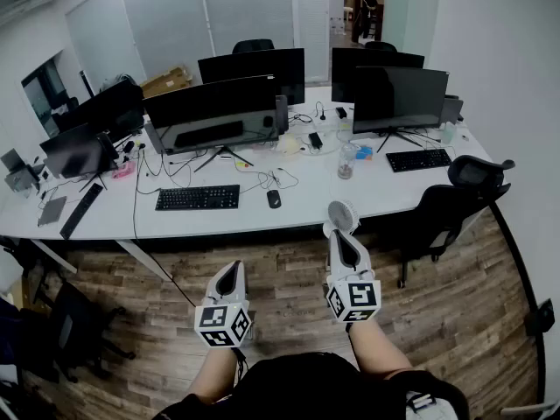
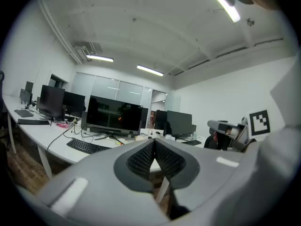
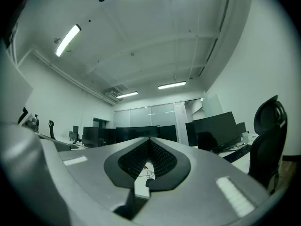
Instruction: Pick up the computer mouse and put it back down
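The black computer mouse lies on the white desk, just right of a black keyboard. Both grippers hang in front of the desk over the wooden floor, well short of the mouse. My left gripper is shut with nothing in it, its ribbed pads meeting at the tip. My right gripper is also shut and empty, closer to the desk edge and to the right of the mouse. Its jaws point slightly upward toward the monitors.
Several dark monitors and loose cables stand along the desk. A second keyboard and a glass sit to the right. A small white fan is at the desk edge by my right gripper. A black office chair stands at the right.
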